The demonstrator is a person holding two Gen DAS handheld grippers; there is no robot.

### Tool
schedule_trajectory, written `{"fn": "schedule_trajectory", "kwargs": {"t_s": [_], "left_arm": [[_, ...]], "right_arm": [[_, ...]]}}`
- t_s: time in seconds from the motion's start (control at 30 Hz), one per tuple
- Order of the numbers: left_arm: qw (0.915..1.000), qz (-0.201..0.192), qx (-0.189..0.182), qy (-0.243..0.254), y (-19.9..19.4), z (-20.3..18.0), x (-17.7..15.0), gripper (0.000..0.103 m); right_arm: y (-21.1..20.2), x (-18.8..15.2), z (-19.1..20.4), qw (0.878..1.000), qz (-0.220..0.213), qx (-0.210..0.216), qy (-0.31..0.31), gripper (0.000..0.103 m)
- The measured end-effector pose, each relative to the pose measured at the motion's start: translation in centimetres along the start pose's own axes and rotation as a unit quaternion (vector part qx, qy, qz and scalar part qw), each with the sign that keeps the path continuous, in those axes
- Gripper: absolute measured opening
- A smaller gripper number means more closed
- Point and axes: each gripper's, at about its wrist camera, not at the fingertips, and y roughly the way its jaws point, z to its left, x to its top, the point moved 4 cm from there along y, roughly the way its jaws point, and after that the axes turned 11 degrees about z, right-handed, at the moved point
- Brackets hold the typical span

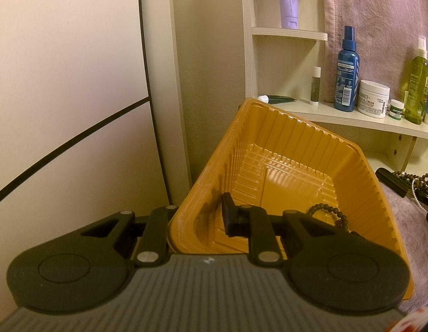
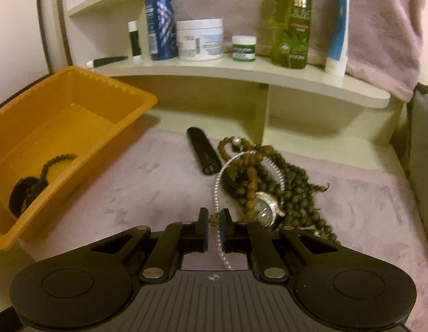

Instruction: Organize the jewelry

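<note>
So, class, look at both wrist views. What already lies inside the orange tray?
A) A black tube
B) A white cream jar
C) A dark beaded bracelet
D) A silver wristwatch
C: a dark beaded bracelet lies on the floor of the orange tray, while the wristwatch and black tube remain on the pink cloth and the cream jar stands on the shelf.

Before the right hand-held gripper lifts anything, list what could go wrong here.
1. The right hand-held gripper pinches a pearl strand that runs through the tangled bead necklaces; lifting may drag the whole pile.
2. The watch lies in that tangle and could be pulled off the pink cloth.
3. The left hand-held gripper straddles the orange tray's wall, tilting it; the bracelet inside may slide.
</note>
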Motion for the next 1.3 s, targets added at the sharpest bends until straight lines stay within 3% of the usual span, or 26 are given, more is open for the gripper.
{"fn": "schedule_trajectory", "kwargs": {"t_s": [0.17, 0.47, 0.63, 0.77, 0.97, 1.3], "left_arm": [[1.0000, 0.001, 0.000, -0.001, 0.0, 0.0, 0.0, 0.019], [1.0000, 0.001, 0.000, -0.001, 0.0, 0.0, 0.0, 0.019], [1.0000, 0.001, 0.000, -0.001, 0.0, 0.0, 0.0, 0.019], [1.0000, 0.001, -0.001, -0.002, 0.0, 0.0, 0.0, 0.019], [1.0000, 0.002, -0.001, -0.001, 0.1, 0.1, 0.0, 0.019], [1.0000, 0.004, 0.000, -0.004, 0.1, 0.0, 0.0, 0.019]], "right_arm": [[0.0, -0.8, 1.3, 1.000, 0.024, 0.002, -0.018, 0.009], [-0.8, -1.4, 1.2, 0.999, 0.029, 0.029, 0.013, 0.009], [-1.5, -1.2, 1.2, 1.000, 0.018, -0.009, 0.024, 0.009], [-1.8, -1.6, 1.7, 0.997, 0.025, 0.058, 0.034, 0.009], [-0.5, -1.7, 0.7, 0.996, 0.027, 0.051, 0.074, 0.009], [0.6, -0.6, 0.7, 0.997, 0.018, 0.027, 0.066, 0.010]]}}
